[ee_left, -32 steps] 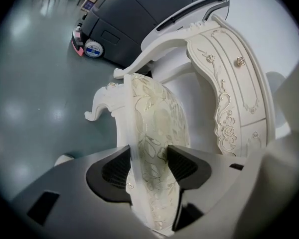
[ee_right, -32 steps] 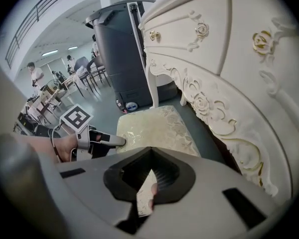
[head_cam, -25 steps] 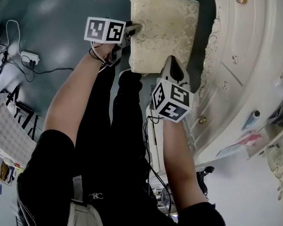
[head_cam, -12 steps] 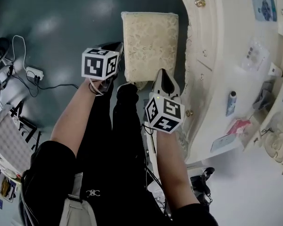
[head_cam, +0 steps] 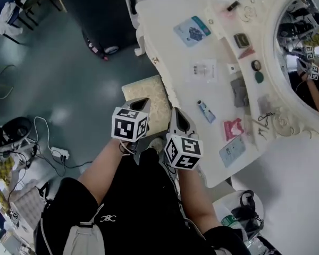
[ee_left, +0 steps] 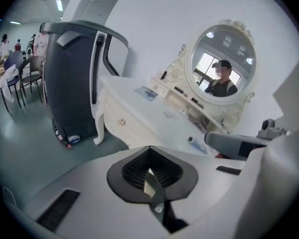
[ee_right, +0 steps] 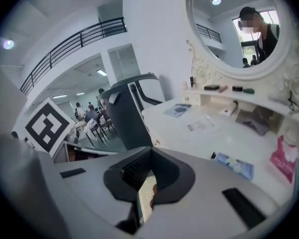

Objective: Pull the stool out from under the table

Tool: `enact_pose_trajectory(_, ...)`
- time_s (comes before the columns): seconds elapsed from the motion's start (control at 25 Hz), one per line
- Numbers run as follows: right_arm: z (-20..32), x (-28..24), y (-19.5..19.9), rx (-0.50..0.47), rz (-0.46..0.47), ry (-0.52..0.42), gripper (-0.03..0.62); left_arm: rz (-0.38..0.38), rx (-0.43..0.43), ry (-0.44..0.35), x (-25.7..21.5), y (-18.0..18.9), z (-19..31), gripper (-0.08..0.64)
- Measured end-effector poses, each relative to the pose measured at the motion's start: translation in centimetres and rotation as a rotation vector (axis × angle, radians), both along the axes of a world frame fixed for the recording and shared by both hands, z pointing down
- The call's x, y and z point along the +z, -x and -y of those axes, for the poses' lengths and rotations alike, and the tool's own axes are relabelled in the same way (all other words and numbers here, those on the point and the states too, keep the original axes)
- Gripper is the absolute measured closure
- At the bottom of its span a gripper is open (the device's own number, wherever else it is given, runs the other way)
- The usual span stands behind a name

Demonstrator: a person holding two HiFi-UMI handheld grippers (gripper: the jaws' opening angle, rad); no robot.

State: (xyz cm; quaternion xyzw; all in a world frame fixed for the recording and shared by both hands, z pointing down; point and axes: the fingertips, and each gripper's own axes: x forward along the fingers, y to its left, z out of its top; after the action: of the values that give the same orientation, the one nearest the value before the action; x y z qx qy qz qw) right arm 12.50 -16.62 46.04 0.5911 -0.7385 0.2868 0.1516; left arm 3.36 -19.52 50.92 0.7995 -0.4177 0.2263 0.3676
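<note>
1. Head view: the stool (head_cam: 149,95) is seen out on the open floor, its cushion just beside the dressing table's (head_cam: 165,47) front edge. Whether a sliver is left beneath that edge cannot be told. The left gripper (head_cam: 140,104) and right gripper (head_cam: 179,120) are held over the stool's near end, and no grip on it is seen. A power strip (head_cam: 58,154) with its cable lies on the floor well away from the table, beyond the stool. If the stool were dragged farther out, its legs could be snagged there.

2. Left gripper view: the jaws are pressed together, with nothing caught between them, and the table top is seen ahead. Should another tug be wanted, the stool cannot be taken until these jaws are parted. A shove with the closed tips could be lost sideways off the soft cushion.

3. Right gripper view: these jaws too are drawn together and nothing is clamped. A small blue-and-white item (ee_right: 234,166) and a pink packet (ee_right: 284,158) are seen loose near the table's front edge. A careless swing towards the table could see them swept off.
</note>
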Motion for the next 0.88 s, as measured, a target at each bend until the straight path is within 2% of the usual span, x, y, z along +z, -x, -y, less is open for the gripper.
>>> enact_pose_trajectory(0.08,0.0,-3.7,-1.5,0.03,-0.005,-0.053,0.591,-0.007,0.031,-0.069,-4.9,-2.0,0.8,0.555)
enact_pose_trajectory(0.24,1.9,-11.2,-3.5,0.092,0.001,-0.225,0.591,0.046,0.105,-0.297,-14.5,-4.9,3.7,0.555)
enact_pose_trajectory(0.44,2.7,-18.6,-7.2,0.18,0.005,-0.392,0.591,0.039,0.158,-0.476,-23.2,-8.3,4.5,0.555)
enact_pose_trajectory(0.64,3.7,-24.1,-11.4,0.258,-0.02,-0.498,0.591,-0.016,0.192,-0.577,-28.9,-10.6,4.9,0.555)
enact_pose_trajectory(0.88,3.4,-26.6,-12.7,0.273,-0.031,-0.563,0.591,-0.023,0.228,-0.617,-30.9,-12.0,4.8,0.555)
